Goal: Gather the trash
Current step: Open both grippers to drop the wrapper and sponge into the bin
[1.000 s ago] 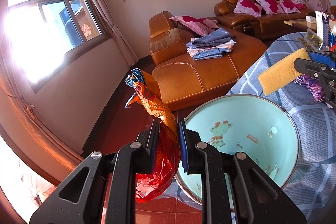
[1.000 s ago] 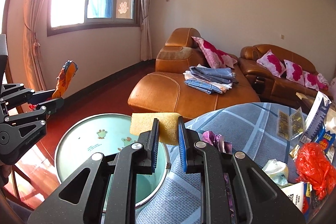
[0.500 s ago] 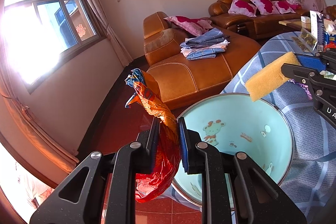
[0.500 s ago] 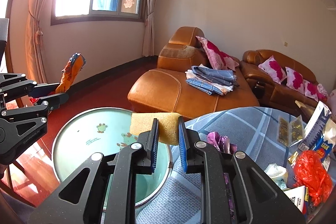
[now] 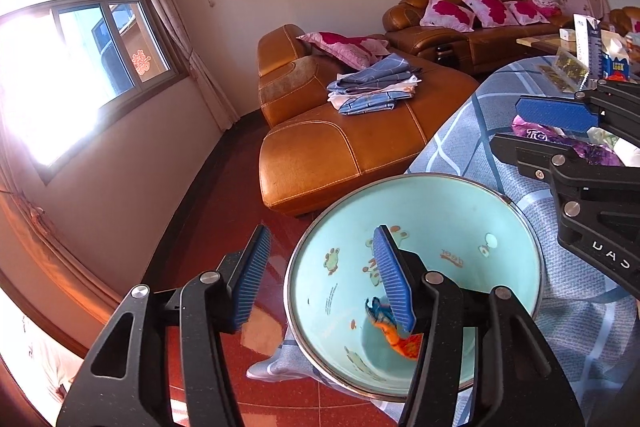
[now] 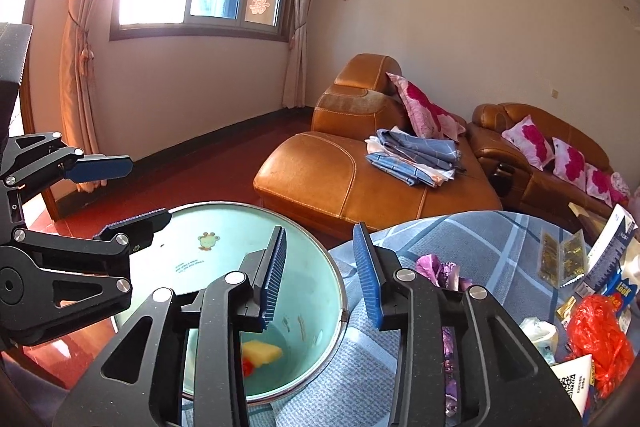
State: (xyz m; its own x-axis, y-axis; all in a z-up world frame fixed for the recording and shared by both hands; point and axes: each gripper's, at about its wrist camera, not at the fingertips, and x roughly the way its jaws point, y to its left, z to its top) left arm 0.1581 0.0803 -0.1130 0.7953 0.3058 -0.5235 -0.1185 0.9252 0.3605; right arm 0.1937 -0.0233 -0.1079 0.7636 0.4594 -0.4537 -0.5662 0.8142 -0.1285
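Note:
A light blue enamel basin [image 5: 460,227] stands at the edge of the table, below both grippers. My left gripper [image 5: 322,239] hangs over its near rim; its jaws are opening and nothing is between them. The orange and red snack wrapper [image 5: 400,337] lies in the basin's bottom, partly behind the right finger. My right gripper [image 6: 320,231] is over the basin [image 6: 208,267] too, jaws opening with nothing between them. The yellow sponge [image 6: 262,353] lies inside beside a red scrap of the wrapper [image 6: 248,367]. Each gripper shows in the other's view: the left gripper [image 6: 146,187], the right gripper [image 5: 508,123].
The table wears a blue checked cloth [image 6: 480,243]. On it lie a purple wrapper [image 6: 438,269], a red plastic bag [image 6: 596,327], gold packets [image 6: 560,259] and boxes at the right. An orange leather sofa [image 6: 340,179] with folded clothes [image 6: 416,157] stands behind, over a red floor.
Both grippers opened. The wrapper dropped from the left gripper and the sponge from the right; both now lie in the basin. The hands hardly moved.

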